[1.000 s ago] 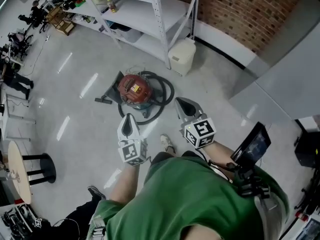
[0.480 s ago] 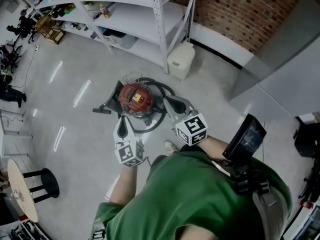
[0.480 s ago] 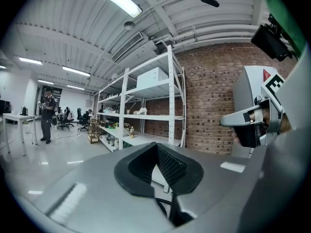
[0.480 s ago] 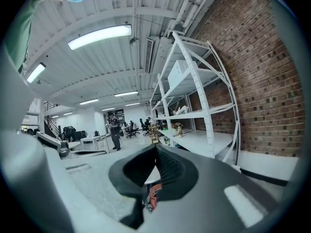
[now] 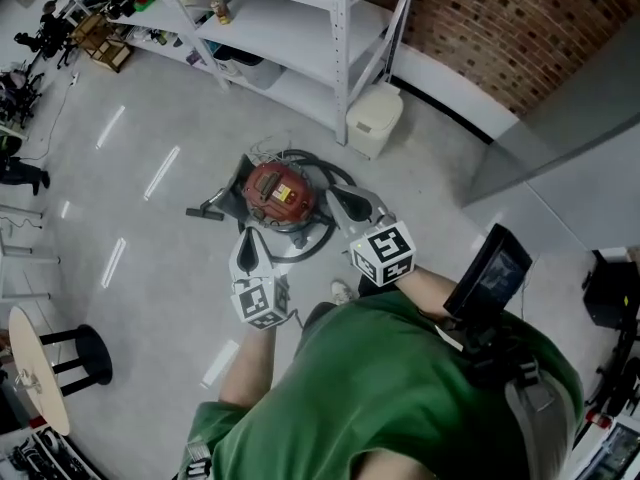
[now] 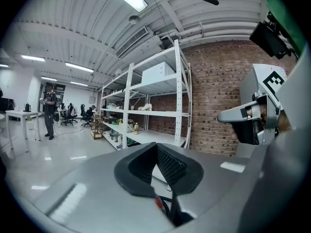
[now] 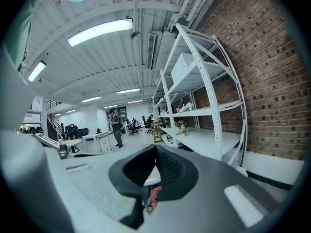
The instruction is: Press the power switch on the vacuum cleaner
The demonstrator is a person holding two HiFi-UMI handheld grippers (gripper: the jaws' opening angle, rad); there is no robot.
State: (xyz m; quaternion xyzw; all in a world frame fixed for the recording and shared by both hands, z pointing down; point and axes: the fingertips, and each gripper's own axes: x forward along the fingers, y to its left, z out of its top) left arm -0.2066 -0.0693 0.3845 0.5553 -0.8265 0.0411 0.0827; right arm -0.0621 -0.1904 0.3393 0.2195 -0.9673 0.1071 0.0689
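Note:
The red vacuum cleaner [image 5: 279,192] stands on the grey floor, ringed by its black hose [image 5: 318,230], with a yellow label on top. My left gripper [image 5: 249,242] hovers just short of its near side, jaws shut and empty. My right gripper [image 5: 334,197] is at the vacuum's right flank, above the hose, also shut on nothing. In the left gripper view the closed jaws [image 6: 156,145] fill the lower picture, and a red sliver of the vacuum cleaner [image 6: 156,203] shows beneath them. The right gripper view shows its shut jaws [image 7: 155,147] and the same red body [image 7: 154,196] below. No switch is discernible.
A white bin [image 5: 374,120] stands behind the vacuum, beside a white shelf rack [image 5: 300,38] along the brick wall [image 5: 520,28]. A floor nozzle [image 5: 205,211] lies left of the vacuum. My shoe [image 5: 342,291] is near the hose. A round table [image 5: 30,368] and stool [image 5: 85,353] sit far left.
Both grippers have come closer to the vacuum over the last second; the right one has moved up beside its right flank. Both jaws stayed shut.

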